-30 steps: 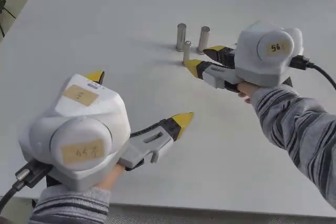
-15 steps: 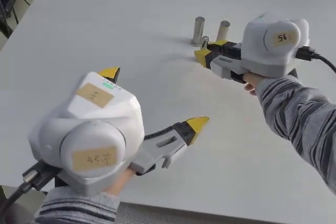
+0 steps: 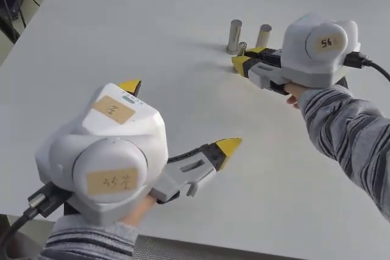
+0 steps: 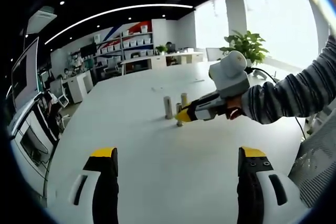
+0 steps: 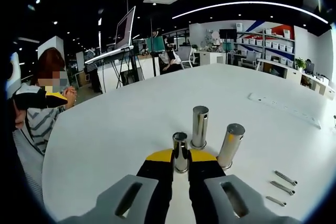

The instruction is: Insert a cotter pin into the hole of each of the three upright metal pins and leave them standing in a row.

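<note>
The right tongs (image 5: 180, 157) look clenched on the short silvery metal pin (image 5: 180, 149), which stands upright on the white worktop (image 5: 105, 145), just in front of two taller silvery metal pins (image 5: 199, 124). With neighbours this close, a sideways tug or a tilted lift could knock one over and spoil the row. Three small cotter pins (image 5: 285, 178) lie flat on the worktop, well apart from the uprights. The left tongs (image 3: 180, 115) hang released and empty near the person, too far off to steady anything, so if the smooth pin slips or twists in the grip, nothing would catch it.
</note>
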The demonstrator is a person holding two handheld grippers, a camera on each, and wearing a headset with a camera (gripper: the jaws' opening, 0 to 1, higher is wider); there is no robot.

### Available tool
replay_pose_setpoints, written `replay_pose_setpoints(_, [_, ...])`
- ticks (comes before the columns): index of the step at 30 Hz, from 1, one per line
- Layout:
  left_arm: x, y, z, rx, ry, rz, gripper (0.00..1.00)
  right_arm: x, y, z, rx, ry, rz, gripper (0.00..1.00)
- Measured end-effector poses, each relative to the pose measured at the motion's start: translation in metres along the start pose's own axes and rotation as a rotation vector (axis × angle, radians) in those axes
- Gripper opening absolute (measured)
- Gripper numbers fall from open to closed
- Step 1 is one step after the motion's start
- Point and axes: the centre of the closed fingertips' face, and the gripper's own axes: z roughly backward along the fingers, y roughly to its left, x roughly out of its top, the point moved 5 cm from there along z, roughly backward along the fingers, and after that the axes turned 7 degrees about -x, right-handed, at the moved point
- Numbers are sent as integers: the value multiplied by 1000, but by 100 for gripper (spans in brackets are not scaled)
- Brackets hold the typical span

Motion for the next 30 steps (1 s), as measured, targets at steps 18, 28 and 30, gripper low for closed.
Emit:
replay_pose_setpoints(18, [4,-5,3,-13,-10,-13,94,-11,8,29,10,27,52,4])
replay_pose_setpoints(28, [5,-12,5,-31,-12,-21,94,-17,15,52,36,24,67,4])
replay_pose_setpoints(30, [5,-13,5,-33,-12,-18,94,-19,17,54,42,27,69,4])
